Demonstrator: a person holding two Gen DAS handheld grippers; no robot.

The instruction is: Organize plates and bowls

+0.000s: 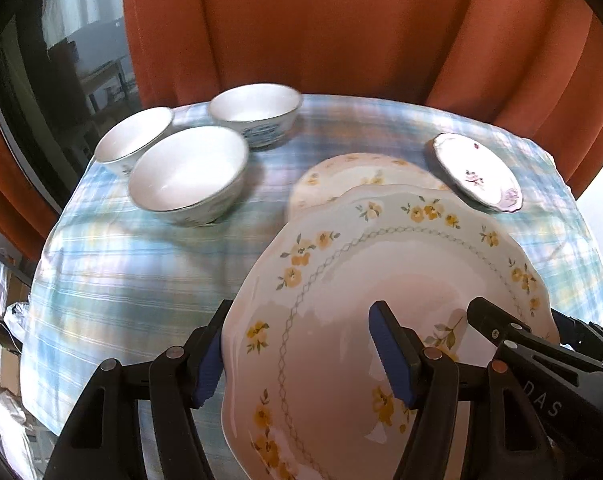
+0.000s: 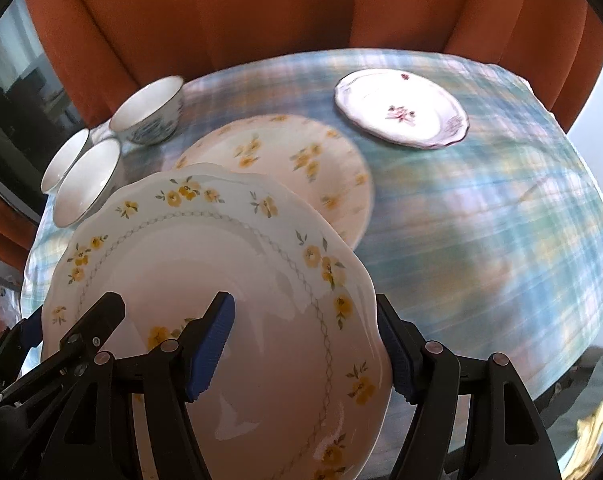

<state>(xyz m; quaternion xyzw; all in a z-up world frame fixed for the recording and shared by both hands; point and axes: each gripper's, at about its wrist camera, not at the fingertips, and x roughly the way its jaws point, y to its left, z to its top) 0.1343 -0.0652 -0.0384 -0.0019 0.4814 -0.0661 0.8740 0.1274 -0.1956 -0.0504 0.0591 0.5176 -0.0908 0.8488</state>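
A large scalloped plate with yellow flowers [image 1: 381, 280] [image 2: 221, 240] is held tilted above the table by both grippers. My left gripper [image 1: 301, 356] is shut on its left rim; my right gripper [image 2: 309, 344] is shut on its right rim. Each gripper shows in the other's view. A second yellow-flowered plate [image 1: 353, 176] [image 2: 285, 152] lies flat on the table just beyond it. A small plate with pink flowers [image 1: 477, 172] [image 2: 401, 108] lies at the far right. Three white bowls [image 1: 189, 172] [image 2: 149, 108] stand together at the far left.
The table carries a blue plaid cloth [image 1: 141, 272] [image 2: 481, 220]. An orange curtain [image 1: 341, 28] hangs behind it, and a dark window [image 1: 61, 80] is at the left. Clutter lies below the table's left edge [image 1: 1, 360].
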